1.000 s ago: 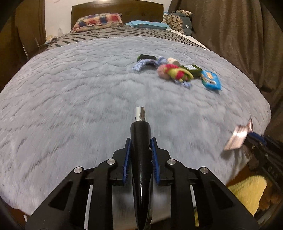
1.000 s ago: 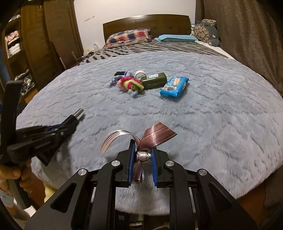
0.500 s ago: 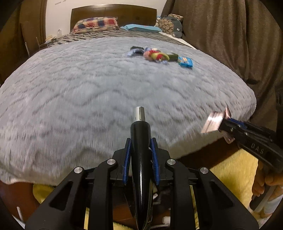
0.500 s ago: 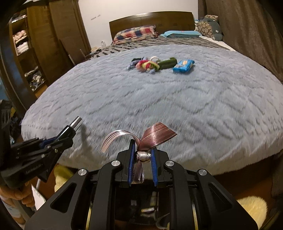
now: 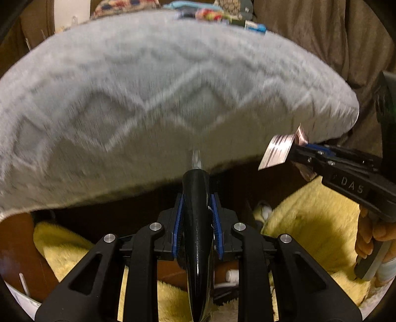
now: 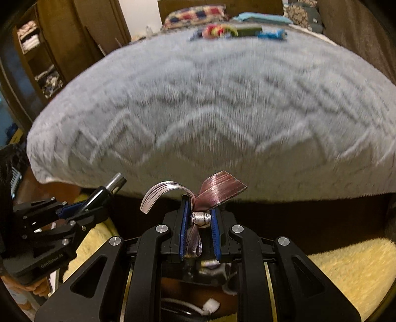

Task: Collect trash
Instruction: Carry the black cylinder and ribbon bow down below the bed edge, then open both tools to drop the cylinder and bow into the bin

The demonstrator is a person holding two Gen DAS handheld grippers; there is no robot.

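My left gripper point(image 5: 196, 198) is shut on a black tapered object with a silver metal tip point(image 5: 196, 210), held below the bed's front edge; it also shows in the right wrist view point(image 6: 104, 195). My right gripper point(image 6: 199, 210) is shut on a pink-brown ribbon bow point(image 6: 217, 190), also low beside the bed; the ribbon shows in the left wrist view point(image 5: 279, 153). Far back on the grey fuzzy blanket point(image 6: 210, 99) lies a cluster: a multicoloured fabric toy point(image 6: 217, 30), a dark green packet point(image 6: 248, 31) and a blue snack wrapper point(image 6: 272, 33).
A yellow shaggy rug point(image 5: 309, 223) covers the floor under both grippers. A dark bed frame point(image 6: 297, 218) runs under the blanket edge. Wooden shelves point(image 6: 42, 57) stand at left, a brown curtain point(image 5: 334, 37) at right. Pillows point(image 6: 195, 16) lie at the headboard.
Both grippers have dropped and pulled back from over the blanket to below the bed's front edge, above the yellow rug. Each keeps hold of its item. The trash cluster looks farther away.
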